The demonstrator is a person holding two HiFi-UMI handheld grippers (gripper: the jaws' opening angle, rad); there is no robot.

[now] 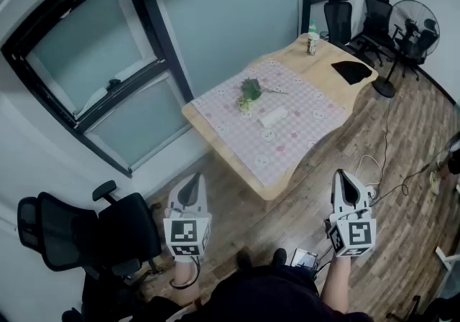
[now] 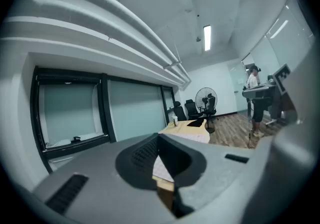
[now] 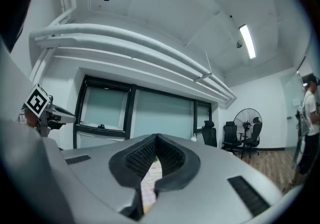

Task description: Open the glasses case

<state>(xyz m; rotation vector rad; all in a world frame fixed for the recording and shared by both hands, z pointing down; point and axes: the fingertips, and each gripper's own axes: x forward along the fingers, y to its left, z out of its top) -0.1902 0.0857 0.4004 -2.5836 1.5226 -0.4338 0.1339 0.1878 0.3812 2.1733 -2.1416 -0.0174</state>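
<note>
Standing back from the table (image 1: 325, 62), off its near corner, with the left gripper (image 1: 192, 182) and the right gripper (image 1: 345, 175) both held over the floor, short of the table's edge. Shut, each of them, tips pressed together on nothing, table top just visible through the slit below the tips in either gripper view. Glasses case (image 1: 274, 116) lying out on the patterned cloth (image 1: 305, 108) near the table's middle, closed, just beside the plant sprig (image 1: 249, 93) on the nearer side. Straight ahead and well apart from both grippers, roughly midway between their lines, perhaps a shade nearer the right. Long axis slantwise on the table, more across the line of approach than along it. Likely to need a step in toward the table first, then one gripper at each end.
</note>
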